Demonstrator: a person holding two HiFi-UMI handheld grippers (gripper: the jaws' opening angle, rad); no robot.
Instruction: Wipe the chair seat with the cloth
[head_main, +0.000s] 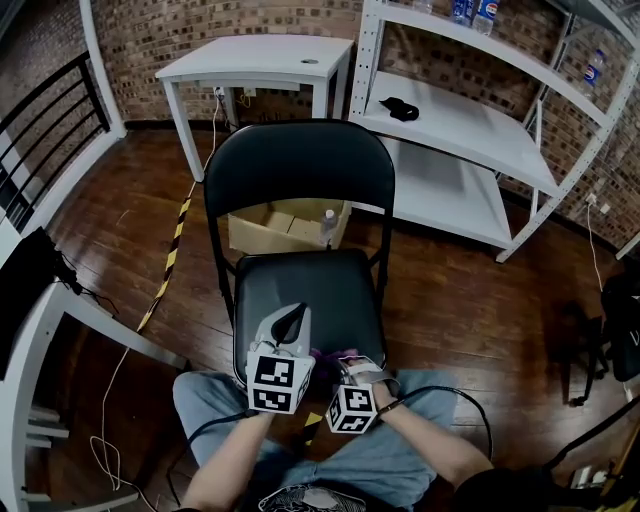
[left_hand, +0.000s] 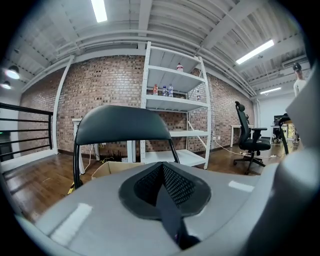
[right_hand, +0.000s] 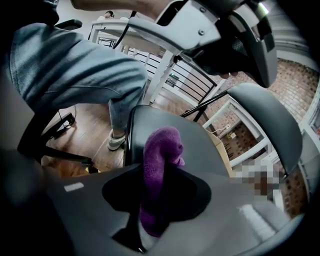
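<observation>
1. Cloth (right_hand: 159, 165): purple and fuzzy, clamped between the jaws of the right gripper (head_main: 343, 362). A folded loop of it stands out past the jaw tips.
2. From the head view, the cloth shows only as a small purple patch at the front edge of the chair seat (head_main: 310, 285), between the 2 grippers. Whether it touches the seat cannot be told.
3. Left gripper (head_main: 290, 322): just beside the right one, on its left. Its jaws are pressed together pad to pad. The tips are over the front part of the seat and aim toward the backrest (head_main: 300, 165).
4. Person's legs (head_main: 400, 462): in blue jeans, right at the front edge of the seat, with both forearms reaching over them.
5. The seat is black and smooth (folding-chair type, thin dark frame). The backrest stands upright at its far side.
6. Behind the chair on the wood floor (head_main: 470, 300) sits an open cardboard box (head_main: 268, 230), with 1 clear bottle (head_main: 328, 226) at its right end.
7. Farthest back, against the brick wall, are a white table (head_main: 260, 58) on the left and a white shelving unit (head_main: 470, 135) on the right. A dark item (head_main: 400, 108) lies on the unit's middle shelf.
</observation>
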